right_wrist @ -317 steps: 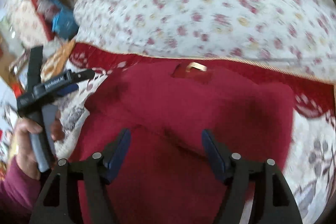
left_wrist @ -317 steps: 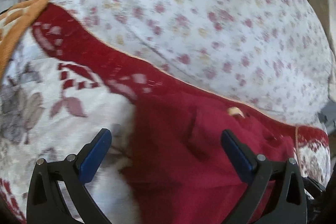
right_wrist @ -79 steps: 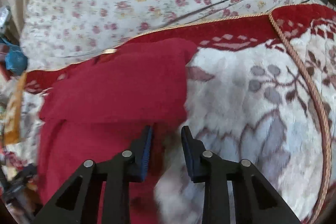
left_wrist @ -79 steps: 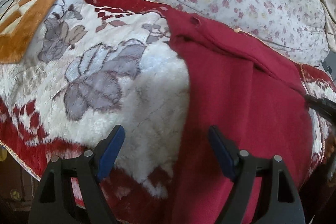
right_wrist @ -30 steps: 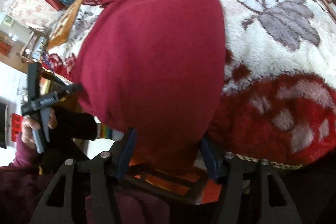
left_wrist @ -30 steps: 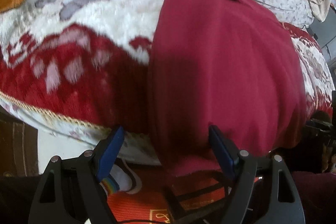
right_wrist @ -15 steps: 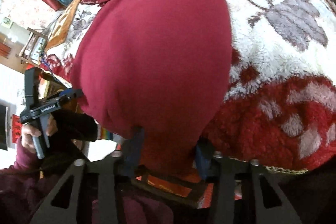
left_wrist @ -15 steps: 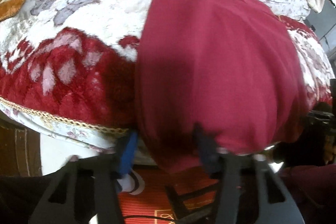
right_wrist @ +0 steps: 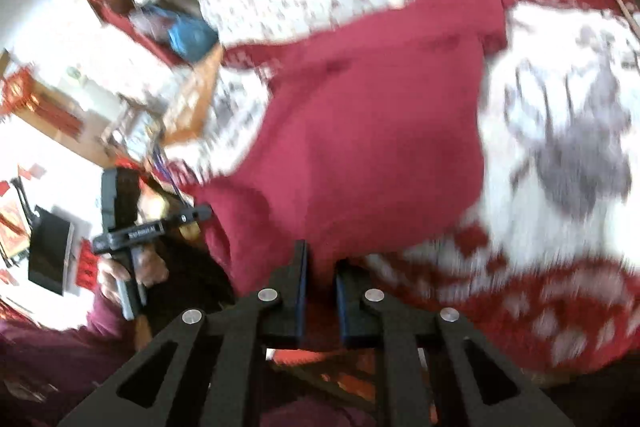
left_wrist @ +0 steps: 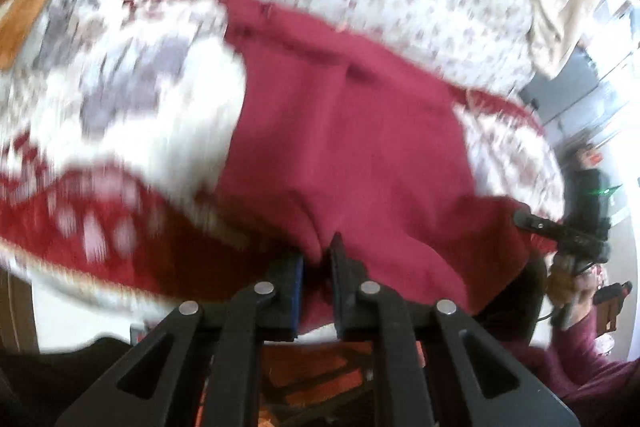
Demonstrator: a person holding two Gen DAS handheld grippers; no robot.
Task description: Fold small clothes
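Both the left claw [left_wrist: 316, 267] and right claw [right_wrist: 320, 267] pinch the red garment's [left_wrist: 352, 131] near hem over the bed [left_wrist: 120, 115].

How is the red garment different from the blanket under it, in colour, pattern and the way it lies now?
The red garment is one plain dark red; the blanket is white with grey flowers and a red patterned border. The garment is smooth cloth, the blanket fluffy. The garment's near hem is pinched in the left gripper and right gripper; the blanket lies spread and ungripped. Both hang over the bed's near edge.
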